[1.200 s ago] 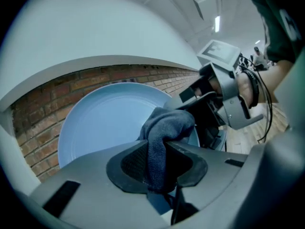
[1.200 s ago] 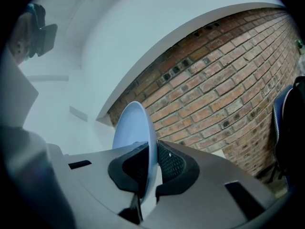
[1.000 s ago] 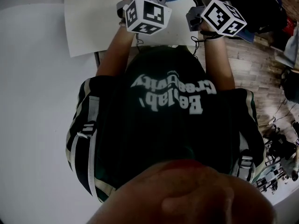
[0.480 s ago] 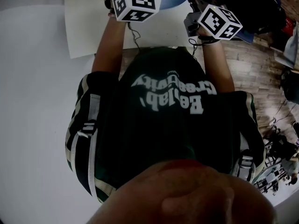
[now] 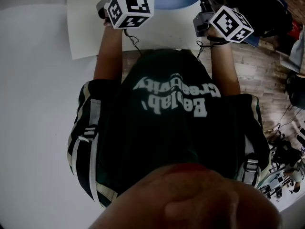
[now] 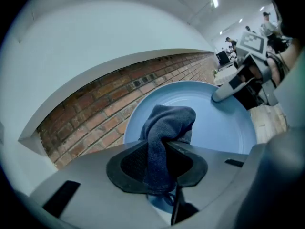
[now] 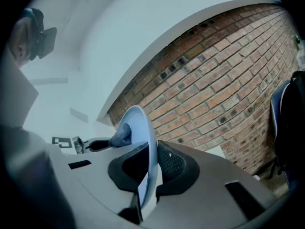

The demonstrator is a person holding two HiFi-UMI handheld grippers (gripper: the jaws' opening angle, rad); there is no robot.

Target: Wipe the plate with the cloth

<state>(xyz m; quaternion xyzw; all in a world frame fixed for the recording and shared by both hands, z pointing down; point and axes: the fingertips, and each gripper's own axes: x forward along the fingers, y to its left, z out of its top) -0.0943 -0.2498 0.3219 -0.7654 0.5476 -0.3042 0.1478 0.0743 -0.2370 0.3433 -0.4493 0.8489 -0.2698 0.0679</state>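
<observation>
Left gripper (image 6: pixel 162 159) clamps the blue cloth (image 6: pixel 167 123) against the plate (image 6: pixel 224 132) around eight o'clock, while the right gripper (image 7: pixel 151 161) pinches the rim at two o'clock.

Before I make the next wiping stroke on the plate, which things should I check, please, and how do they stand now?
1. Cloth clamped in the left gripper: ok, the jaws are shut on it.
2. Plate rim clamped in the right gripper: ok.
3. Plate held on edge, face toward the cloth: ok.
4. Cloth touching the plate face: ok, it looks so from the right gripper view.
5. Dirt left on the plate: cannot tell; the visible face looks clean.
</observation>
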